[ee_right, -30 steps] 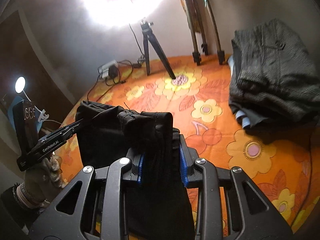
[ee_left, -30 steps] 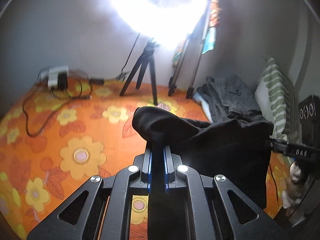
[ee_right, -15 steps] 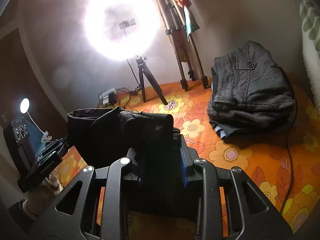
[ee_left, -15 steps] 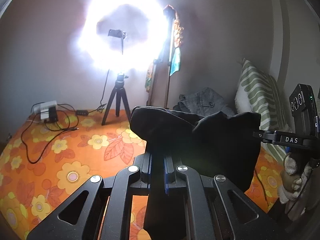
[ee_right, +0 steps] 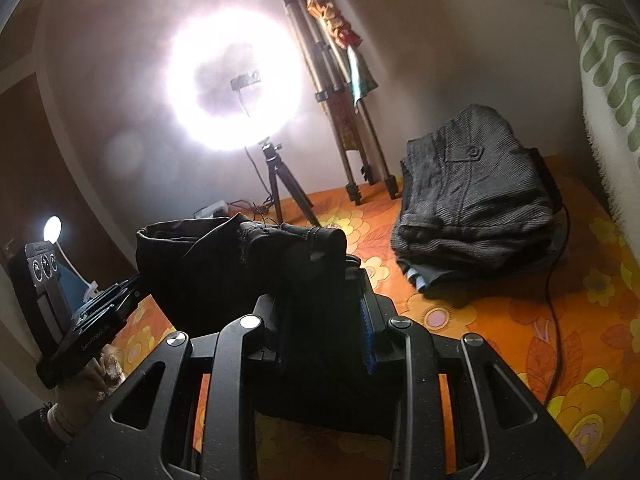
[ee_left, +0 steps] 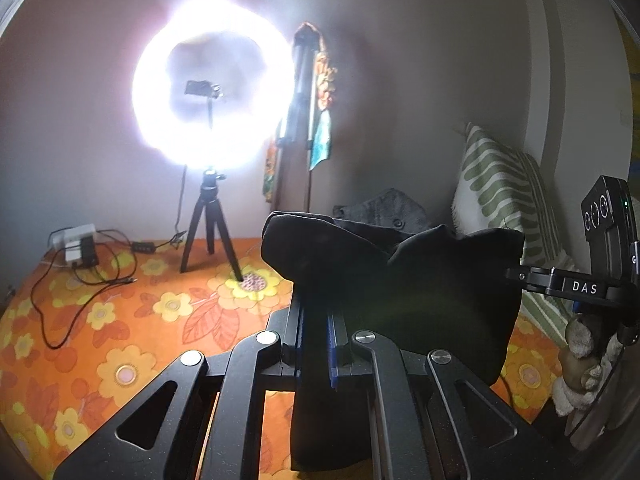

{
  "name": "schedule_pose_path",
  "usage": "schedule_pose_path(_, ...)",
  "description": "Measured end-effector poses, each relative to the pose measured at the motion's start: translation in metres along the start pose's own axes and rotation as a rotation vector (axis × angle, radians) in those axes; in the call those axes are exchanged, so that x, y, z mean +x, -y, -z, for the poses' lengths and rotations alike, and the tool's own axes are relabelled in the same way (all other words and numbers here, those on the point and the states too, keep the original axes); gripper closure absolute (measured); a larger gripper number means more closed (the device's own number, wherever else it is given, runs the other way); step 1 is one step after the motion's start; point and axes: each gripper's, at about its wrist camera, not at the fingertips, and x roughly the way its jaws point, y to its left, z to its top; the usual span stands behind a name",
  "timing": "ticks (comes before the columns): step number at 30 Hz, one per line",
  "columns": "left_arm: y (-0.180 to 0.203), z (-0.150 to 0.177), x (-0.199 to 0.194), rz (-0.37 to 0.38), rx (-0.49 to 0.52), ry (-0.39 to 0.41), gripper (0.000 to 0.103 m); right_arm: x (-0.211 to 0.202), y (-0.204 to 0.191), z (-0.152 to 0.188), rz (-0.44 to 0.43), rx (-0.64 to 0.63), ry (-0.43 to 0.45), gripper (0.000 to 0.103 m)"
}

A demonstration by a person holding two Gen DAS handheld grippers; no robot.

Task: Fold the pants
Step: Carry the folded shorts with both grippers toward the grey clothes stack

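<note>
Left hand-held gripper (ee_left: 316, 320): raised above the bed (ee_left: 120, 320), aimed roughly level toward the far wall; jaws narrow, clamped on a bunched edge of the black pants (ee_left: 420, 292). Fabric rises over the fingertips and hangs below between the linkage arms.

Right hand-held gripper (ee_right: 326, 304): raised likewise, tilted slightly downward; jaws narrow, pinching a thick fold of the same pants, blue pad (ee_right: 367, 336) visible on the right finger. In the left wrist view its tip meets the pants' right edge, with a gloved hand (ee_left: 580, 364) beneath.

Black pants: held in the air between both grippers, off the bed, top edge sagging in the middle, the rest draping down in front of each camera.

Bed: orange floral sheet.

Folded grey garments (ee_right: 476, 196): stacked near the bed's far right side, beside a green-striped pillow (ee_left: 500, 192) leaning on the wall.

Ring light (ee_left: 212, 100): lit, on a small tripod (ee_left: 210, 232) standing at the bed's far edge.

Tall tripod (ee_right: 340, 100): at the far edge, leaning on the wall, coloured cloth draped over it.

Power strip and cables (ee_left: 80, 248): far left corner of the bed.
</note>
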Motion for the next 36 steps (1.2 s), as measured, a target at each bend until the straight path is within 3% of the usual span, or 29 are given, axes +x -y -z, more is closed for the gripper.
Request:
schedule_pose_path(11,0.036,-0.039,0.031,0.072,0.029,0.032,0.096,-0.03,0.036,-0.022,0.04,0.051,0.076,0.074)
schedule_pose_path(23,0.076,-0.093,0.086,0.135,0.081,0.095,0.096,-0.045,0.08,-0.101,0.132,0.024,0.166,0.074)
schedule_pose_path(30,0.083,-0.108,0.133,0.139,0.079,0.098,0.096,-0.026,0.111,-0.147,0.169,0.005,0.152,0.074)
schedule_pose_path(36,0.077,-0.109,0.188,0.101,0.082,0.063,0.096,0.021,0.147,-0.173,0.187,0.023,0.097,0.074)
